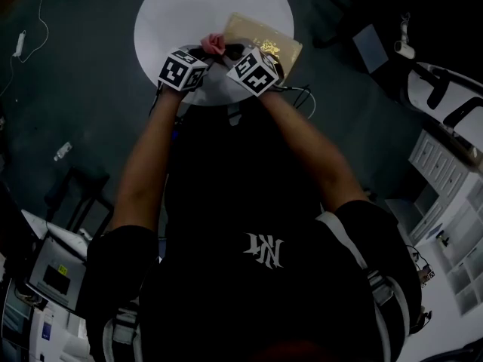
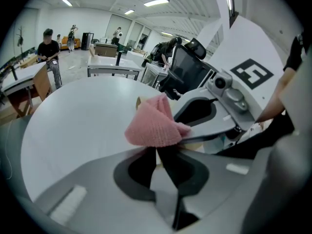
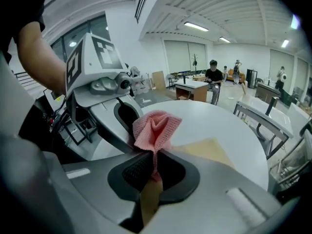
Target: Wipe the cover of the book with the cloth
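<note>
The left gripper (image 2: 156, 149) and right gripper (image 3: 152, 161) each pinch the bunched cloth (image 1: 213, 44) between them, by the near edge of the book (image 1: 263, 35) on the table (image 1: 181, 10), so wiping looks not yet done.

Head view steeply overhead, far; gripper views close, low, seemingly facing each other, sharing pink cloth (image 2: 154, 126).

Black short-sleeved shirt (image 1: 226, 202) with white lettering (image 1: 263, 250).
</note>
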The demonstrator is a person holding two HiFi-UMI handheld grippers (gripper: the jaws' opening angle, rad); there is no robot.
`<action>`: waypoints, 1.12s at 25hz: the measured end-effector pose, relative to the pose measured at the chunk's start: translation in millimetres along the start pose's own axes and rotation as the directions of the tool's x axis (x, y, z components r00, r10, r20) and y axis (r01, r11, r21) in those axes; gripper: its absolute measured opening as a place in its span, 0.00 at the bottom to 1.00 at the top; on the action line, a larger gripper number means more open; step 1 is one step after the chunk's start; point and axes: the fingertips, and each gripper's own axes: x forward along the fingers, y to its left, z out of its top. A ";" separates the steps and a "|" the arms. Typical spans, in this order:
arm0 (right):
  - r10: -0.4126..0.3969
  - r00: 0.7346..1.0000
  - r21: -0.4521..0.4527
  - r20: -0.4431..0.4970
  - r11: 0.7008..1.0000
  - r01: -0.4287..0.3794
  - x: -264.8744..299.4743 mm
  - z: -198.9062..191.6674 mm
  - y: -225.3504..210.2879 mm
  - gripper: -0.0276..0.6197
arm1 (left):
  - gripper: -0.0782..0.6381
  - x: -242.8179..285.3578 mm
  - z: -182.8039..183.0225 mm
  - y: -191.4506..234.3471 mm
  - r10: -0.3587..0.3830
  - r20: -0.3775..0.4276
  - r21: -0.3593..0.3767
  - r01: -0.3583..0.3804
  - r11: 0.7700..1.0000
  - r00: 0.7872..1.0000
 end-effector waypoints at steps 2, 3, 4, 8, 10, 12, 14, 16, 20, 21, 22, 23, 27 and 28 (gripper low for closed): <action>0.001 1.000 -0.016 -0.003 1.000 -0.001 -0.5 -0.9 0.8 0.08 | 0.17 -0.9 -0.4 0.4 -0.001 0.001 0.002 0.001 1.000 1.000; 0.002 1.000 -0.019 -0.004 1.000 -0.002 -1.4 -1.9 0.6 0.07 | 0.17 -1.1 -0.6 0.7 -0.001 0.000 0.002 0.001 1.000 1.000; 0.002 1.000 -0.020 -0.007 1.000 -0.002 -3.1 -3.9 -0.1 0.08 | 0.17 -1.1 -0.8 0.9 -0.001 -0.001 0.000 0.001 1.000 1.000; -0.010 1.000 -0.003 -0.018 1.000 0.010 -17.3 -21.1 -7.1 0.08 | 0.17 -0.2 -0.6 1.8 -0.005 -0.007 -0.009 0.005 1.000 1.000; -0.020 1.000 0.002 -0.018 1.000 0.020 -28.3 -33.0 -12.0 0.07 | 0.17 0.2 -0.3 2.0 -0.005 -0.006 -0.007 0.005 1.000 1.000; -0.034 0.999 0.010 -0.020 0.999 0.034 -41.3 -46.5 -16.0 0.08 | 0.17 0.3 -0.1 1.6 -0.003 -0.005 -0.008 0.003 1.000 1.000; -0.049 0.998 0.027 -0.026 0.998 0.050 -54.5 -61.3 -18.8 0.08 | 0.17 -0.1 -0.2 1.6 0.000 -0.008 -0.007 0.000 1.000 1.000; -0.066 0.997 0.049 -0.035 0.997 0.068 -68.6 -77.0 -21.9 0.08 | 0.17 0.0 -0.1 1.9 0.002 -0.013 -0.006 -0.002 1.000 1.000; -0.099 0.994 0.095 -0.054 0.990 0.103 -98.7 -108.7 -27.6 0.08 | 0.17 0.3 0.4 1.5 -0.001 -0.025 -0.001 0.001 1.000 1.000; -0.110 0.992 0.111 -0.061 0.987 0.116 -107.1 -115.7 -29.6 0.08 | 0.17 0.1 1.2 1.0 -0.001 -0.025 -0.001 0.001 1.000 1.000; -0.122 0.990 0.127 -0.067 0.983 0.129 -114.9 -122.2 -31.3 0.07 | 0.17 -0.1 1.9 0.6 0.001 -0.024 -0.002 -0.001 1.000 1.000; -0.132 0.989 0.143 -0.072 0.980 0.141 -121.4 -128.4 -32.9 0.08 | 0.17 -0.2 2.2 0.4 0.002 -0.024 -0.001 -0.002 1.000 1.000; -0.166 0.981 0.190 -0.098 0.965 0.182 -139.1 -151.4 -38.1 0.08 | 0.17 0.5 1.1 -0.4 0.005 -0.027 0.004 -0.005 1.000 1.000; -0.172 0.978 0.204 -0.121 0.960 0.194 -142.4 -160.1 -39.6 0.07 | 0.17 0.4 0.8 -0.7 0.006 -0.029 0.006 -0.005 1.000 1.000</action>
